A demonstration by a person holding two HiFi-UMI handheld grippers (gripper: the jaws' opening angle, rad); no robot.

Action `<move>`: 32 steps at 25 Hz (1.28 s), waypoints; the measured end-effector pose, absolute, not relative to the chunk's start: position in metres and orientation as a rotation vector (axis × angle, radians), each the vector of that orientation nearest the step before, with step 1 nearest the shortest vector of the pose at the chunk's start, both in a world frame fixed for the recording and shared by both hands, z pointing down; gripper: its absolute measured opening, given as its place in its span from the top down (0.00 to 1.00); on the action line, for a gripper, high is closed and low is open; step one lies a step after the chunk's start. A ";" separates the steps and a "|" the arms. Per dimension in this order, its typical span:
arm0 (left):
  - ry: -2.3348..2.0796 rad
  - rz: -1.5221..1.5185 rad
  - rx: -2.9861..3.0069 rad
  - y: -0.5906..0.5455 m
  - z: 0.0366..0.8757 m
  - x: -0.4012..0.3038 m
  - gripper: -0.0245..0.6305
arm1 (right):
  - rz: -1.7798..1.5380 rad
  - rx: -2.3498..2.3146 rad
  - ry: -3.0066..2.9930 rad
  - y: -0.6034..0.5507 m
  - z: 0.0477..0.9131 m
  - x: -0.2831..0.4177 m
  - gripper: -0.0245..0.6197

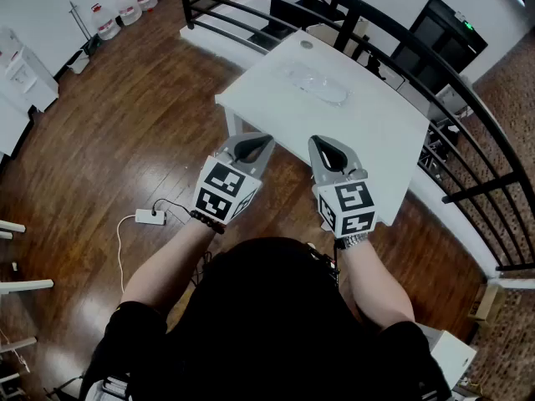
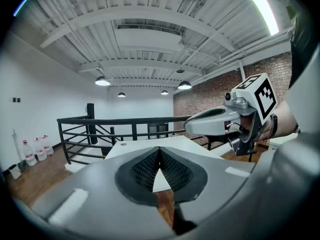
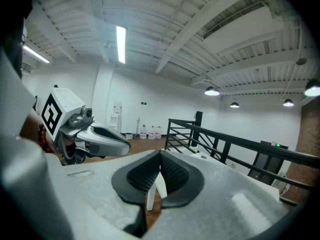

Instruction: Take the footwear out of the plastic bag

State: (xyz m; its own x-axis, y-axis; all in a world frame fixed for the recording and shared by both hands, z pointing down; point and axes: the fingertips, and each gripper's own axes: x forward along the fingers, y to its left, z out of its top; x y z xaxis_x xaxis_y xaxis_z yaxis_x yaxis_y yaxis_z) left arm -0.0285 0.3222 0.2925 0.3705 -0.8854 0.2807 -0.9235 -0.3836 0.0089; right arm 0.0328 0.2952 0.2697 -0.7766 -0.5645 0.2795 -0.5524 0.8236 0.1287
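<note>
Fingers [image 2: 142, 170] pressed together, empty, on left gripper [image 1: 251, 147] and right gripper [image 1: 328, 151]; spread them before reaching the plastic bag [image 1: 313, 84] across the tabletop [image 1: 376, 132].

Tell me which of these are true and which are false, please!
1. A clear plastic bag lies on the white table. True.
2. Both grippers are wide open. False: the left gripper and the right gripper are both shut, with nothing between their jaws.
3. The left gripper is touching the plastic bag. False: it is apart from the bag, near the table's near edge.
4. The floor is made of wood. True.
</note>
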 end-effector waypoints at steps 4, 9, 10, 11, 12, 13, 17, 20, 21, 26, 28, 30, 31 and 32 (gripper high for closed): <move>-1.631 0.341 2.452 0.327 0.296 -0.047 0.95 | -0.063 0.854 -2.684 0.300 0.271 0.019 0.98; -1.611 0.323 2.443 0.329 0.302 -0.051 0.95 | -0.060 0.859 -2.650 0.300 0.275 0.022 0.98; -1.607 0.320 2.440 0.329 0.303 -0.052 0.95 | -0.056 0.860 -2.643 0.299 0.277 0.023 0.98; -1.604 0.318 2.436 0.328 0.305 -0.052 0.95 | -0.053 0.861 -2.637 0.298 0.278 0.023 0.98; -1.600 0.317 2.431 0.326 0.307 -0.053 0.95 | -0.049 0.860 -2.633 0.296 0.280 0.024 0.98; -1.597 0.318 2.426 0.324 0.310 -0.054 0.95 | -0.045 0.859 -2.630 0.293 0.282 0.024 0.98; -1.589 0.336 2.411 0.310 0.314 -0.057 0.95 | -0.023 0.857 -2.627 0.274 0.287 0.024 0.98; -1.580 0.362 2.401 0.297 0.315 -0.059 0.95 | -0.001 0.861 -2.636 0.259 0.287 0.022 0.98; -1.576 0.374 2.399 0.291 0.315 -0.059 0.95 | 0.007 0.863 -2.640 0.252 0.287 0.022 0.98; -1.551 0.442 2.399 0.247 0.322 -0.052 0.95 | 0.077 0.877 -2.646 0.207 0.301 0.031 0.98; -1.543 0.467 2.396 0.225 0.325 -0.048 0.95 | 0.101 0.884 -2.650 0.184 0.306 0.035 0.98; -1.539 0.495 2.391 0.202 0.326 -0.045 0.95 | 0.119 0.889 -2.658 0.159 0.309 0.040 0.98; -1.539 0.510 2.386 0.190 0.327 -0.042 0.95 | 0.126 0.890 -2.663 0.147 0.310 0.043 0.98; -1.539 0.523 2.380 0.179 0.327 -0.040 0.95 | 0.134 0.888 -2.668 0.135 0.311 0.047 0.98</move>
